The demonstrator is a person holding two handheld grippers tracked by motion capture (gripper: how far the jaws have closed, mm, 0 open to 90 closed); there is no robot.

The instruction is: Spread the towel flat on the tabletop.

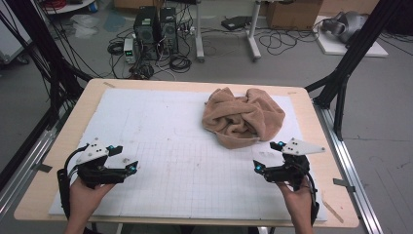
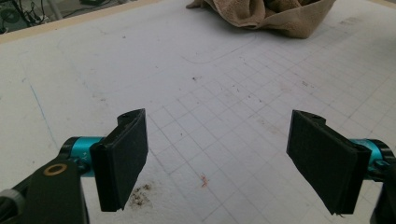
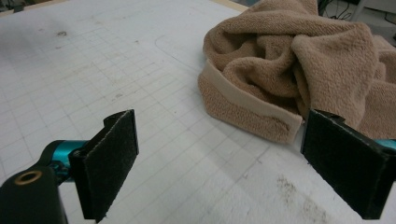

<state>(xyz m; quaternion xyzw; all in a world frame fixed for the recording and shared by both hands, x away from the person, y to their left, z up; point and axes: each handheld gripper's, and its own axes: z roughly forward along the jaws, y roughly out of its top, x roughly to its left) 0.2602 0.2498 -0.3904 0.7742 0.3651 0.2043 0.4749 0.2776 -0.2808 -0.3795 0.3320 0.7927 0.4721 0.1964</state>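
Observation:
A crumpled tan towel lies in a heap on the white gridded mat, toward the far right. My left gripper hovers over the near left of the mat, held in a hand, jaws wide apart with nothing between them. The towel shows far off at the top of the left gripper view. My right gripper stands open just in front of the towel's near edge. In the right gripper view the towel lies close ahead, its hemmed border facing the jaws, untouched.
The mat covers a light wooden table framed by black struts. Beyond the far edge, on the floor, stand computer towers, tangled cables and cardboard boxes. Small dirt marks dot the mat.

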